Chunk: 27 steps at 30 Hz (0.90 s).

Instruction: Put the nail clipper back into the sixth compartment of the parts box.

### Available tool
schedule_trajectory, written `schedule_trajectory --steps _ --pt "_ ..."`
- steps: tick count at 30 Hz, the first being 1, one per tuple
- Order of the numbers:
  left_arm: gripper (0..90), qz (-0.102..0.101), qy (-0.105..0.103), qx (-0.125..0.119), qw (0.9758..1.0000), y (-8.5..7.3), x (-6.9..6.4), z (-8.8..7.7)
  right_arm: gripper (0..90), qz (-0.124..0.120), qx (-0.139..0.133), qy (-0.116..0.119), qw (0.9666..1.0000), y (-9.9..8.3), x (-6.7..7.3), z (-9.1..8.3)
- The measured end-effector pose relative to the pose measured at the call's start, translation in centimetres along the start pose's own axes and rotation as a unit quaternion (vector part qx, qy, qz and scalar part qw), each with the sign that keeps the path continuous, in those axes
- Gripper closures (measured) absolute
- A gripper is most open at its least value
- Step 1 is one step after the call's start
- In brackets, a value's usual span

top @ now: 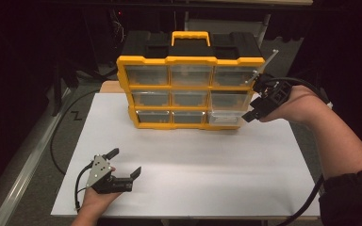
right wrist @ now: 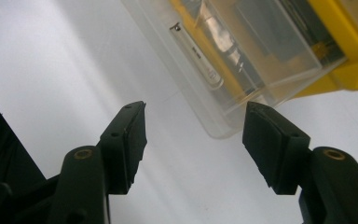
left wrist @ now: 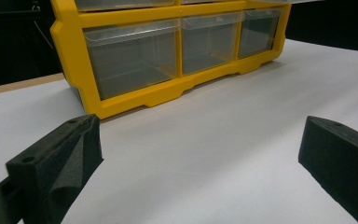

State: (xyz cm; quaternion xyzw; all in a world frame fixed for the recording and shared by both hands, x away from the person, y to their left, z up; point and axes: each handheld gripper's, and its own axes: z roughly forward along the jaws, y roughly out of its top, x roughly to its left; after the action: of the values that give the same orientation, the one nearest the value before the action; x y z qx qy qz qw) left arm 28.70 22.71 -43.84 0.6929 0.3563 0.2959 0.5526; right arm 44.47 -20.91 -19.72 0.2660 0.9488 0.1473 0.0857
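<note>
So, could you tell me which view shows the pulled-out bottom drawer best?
The right gripper view: the clear drawer sits close, sticking out of the yellow organizer. The high view shows it small at bottom right; the left gripper view shows it far off.

A yellow organiser [top: 188,92] with a black top and yellow carry handle stands upright, nine clear drawers in three rows facing the person. The bottom-right drawer [top: 224,117] is pulled partly out, its clear front [right wrist: 214,70] just ahead of the right gripper [top: 249,115] and near its tips. The other drawers sit closed.
</note>
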Motion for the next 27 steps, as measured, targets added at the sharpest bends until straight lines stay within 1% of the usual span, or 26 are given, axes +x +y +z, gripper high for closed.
schedule_trajectory --steps 6,9,10,11,12,20,23,27 --pt "0.3 0.001 -0.001 0.0 1.0 0.0 0.0 -0.1 36.3 0.007 0.003 -0.005 1.0 -1.1 0.4 0.6" --pt "0.3 -0.001 0.0 -0.001 1.0 0.0 0.0 -0.1 33.4 0.009 0.008 -0.003 0.9999 -1.6 0.7 1.0" --pt "0.3 -0.001 0.0 -0.001 1.0 0.0 0.0 -0.1 32.4 0.009 0.007 -0.007 0.9999 -1.7 0.9 1.1" --pt "0.3 0.0 0.0 0.0 1.0 0.0 0.0 -0.1 32.2 0.013 0.007 -0.008 0.9999 -1.9 1.0 1.2" --pt "0.3 -0.001 -0.001 0.0 1.0 0.0 0.0 0.0 32.1 0.011 0.008 -0.006 0.9999 -2.0 1.0 1.2" --pt "0.3 0.002 -0.004 0.004 1.0 0.0 -0.1 0.1 28.3 0.013 0.015 -0.013 0.9997 -3.3 1.7 1.5" --pt "0.3 0.002 -0.004 0.003 1.0 0.0 -0.1 0.0 26.7 0.012 0.02 -0.012 0.9996 -3.8 2.0 2.0" --pt "0.3 0.001 -0.004 0.002 1.0 0.0 -0.2 0.0 24.0 0.013 0.026 -0.008 0.9995 -4.4 2.5 3.1"
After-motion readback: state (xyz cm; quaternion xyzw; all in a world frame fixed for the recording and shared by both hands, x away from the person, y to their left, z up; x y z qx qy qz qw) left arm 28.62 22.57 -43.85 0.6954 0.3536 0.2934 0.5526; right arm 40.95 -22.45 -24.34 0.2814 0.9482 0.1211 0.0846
